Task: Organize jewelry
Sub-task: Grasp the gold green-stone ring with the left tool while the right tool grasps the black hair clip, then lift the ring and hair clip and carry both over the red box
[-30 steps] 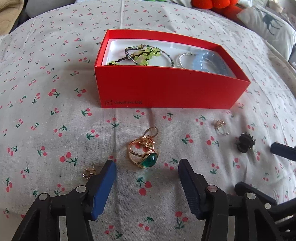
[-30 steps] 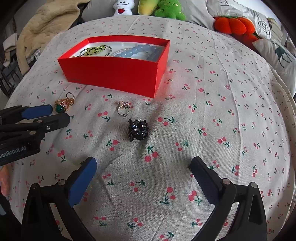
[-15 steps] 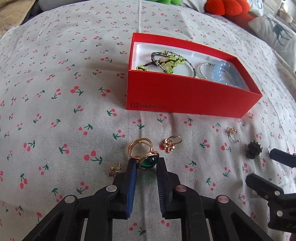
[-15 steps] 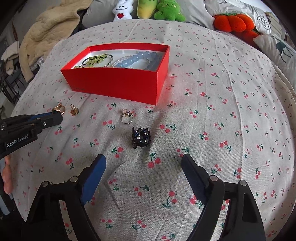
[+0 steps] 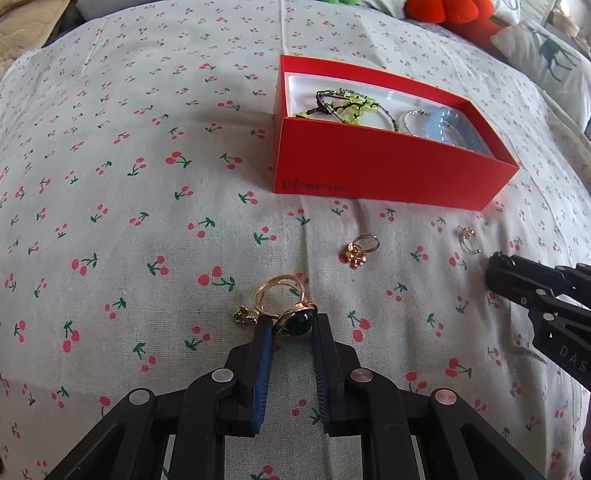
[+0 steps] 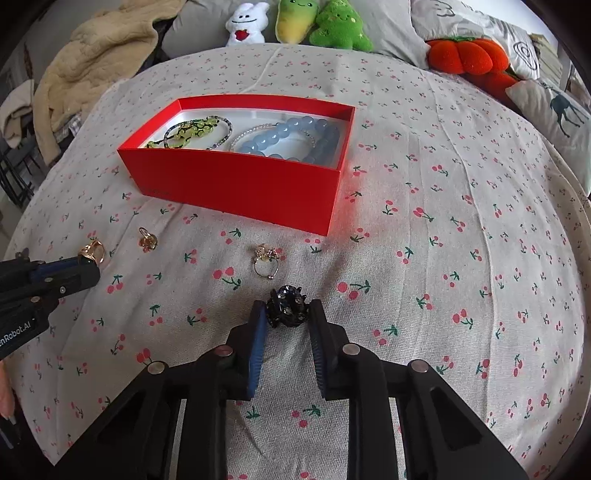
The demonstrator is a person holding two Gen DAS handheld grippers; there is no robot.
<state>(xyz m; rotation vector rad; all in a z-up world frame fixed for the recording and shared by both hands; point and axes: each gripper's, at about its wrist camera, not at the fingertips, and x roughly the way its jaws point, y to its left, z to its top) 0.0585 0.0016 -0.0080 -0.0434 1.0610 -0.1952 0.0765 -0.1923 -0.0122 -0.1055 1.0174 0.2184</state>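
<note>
My left gripper [image 5: 291, 326] is shut on a gold ring with a green stone [image 5: 286, 304], held just above the cherry-print cloth. My right gripper [image 6: 286, 314] is shut on a black beaded ring [image 6: 288, 306]. A red box [image 5: 384, 177] holds a green bead bracelet [image 5: 343, 105], a silver chain and a blue bead bracelet [image 6: 295, 138]. On the cloth lie a gold flower ring [image 5: 360, 251], a small gold ring [image 6: 266, 260] and a small gold stud [image 5: 245, 315]. The left gripper and its ring show at the left of the right wrist view [image 6: 90, 253].
Plush toys [image 6: 299, 22], an orange pumpkin cushion [image 6: 469, 59] and grey pillows [image 6: 554, 110] line the far edge of the bed. A beige blanket [image 6: 88, 70] lies at the far left. The cloth [image 6: 461, 221] spreads right of the box.
My right gripper has moved forward and closed on the black beaded ring. My left gripper, closed on the green-stone ring, has shifted left and lifted, so the box now sits further right.
</note>
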